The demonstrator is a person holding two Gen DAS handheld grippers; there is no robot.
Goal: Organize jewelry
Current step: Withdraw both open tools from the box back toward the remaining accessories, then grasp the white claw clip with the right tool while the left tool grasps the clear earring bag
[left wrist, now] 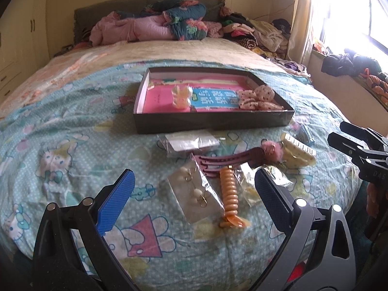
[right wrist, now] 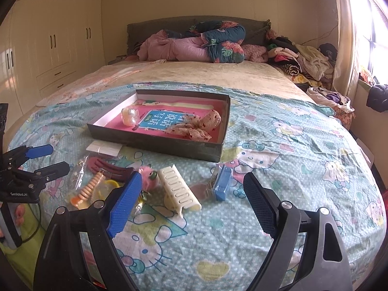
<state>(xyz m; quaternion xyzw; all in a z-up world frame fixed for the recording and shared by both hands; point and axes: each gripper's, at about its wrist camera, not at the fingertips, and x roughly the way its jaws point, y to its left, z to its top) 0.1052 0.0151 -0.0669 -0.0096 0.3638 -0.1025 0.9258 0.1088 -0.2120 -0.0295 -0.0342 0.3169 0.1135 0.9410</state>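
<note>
My left gripper (left wrist: pixel 194 194) hangs wide open and empty above the orange spiral hair tie (left wrist: pixel 229 194) and the bagged pearl earrings (left wrist: pixel 195 194) on the cartoon-cat bedspread (left wrist: pixel 72 150). My right gripper (right wrist: pixel 191 206) is also spread wide, holding nothing, over the cream claw clip (right wrist: pixel 178 190) and blue box (right wrist: pixel 222 181). Behind them sits the dark tray (right wrist: pixel 157 143), holding 2 things: a pearl clip (right wrist: pixel 128 117) and a spotted scrunchie (right wrist: pixel 198 126).

Left gripper (left wrist: pixel 194 191): jaws spread wide, nothing between the pads, pointing downward at a slant; it occupies the lower part of its own view. Right gripper (right wrist: pixel 191 201): jaws likewise wide apart and empty, angled downward, and visible at the right edge of the left view.
</note>
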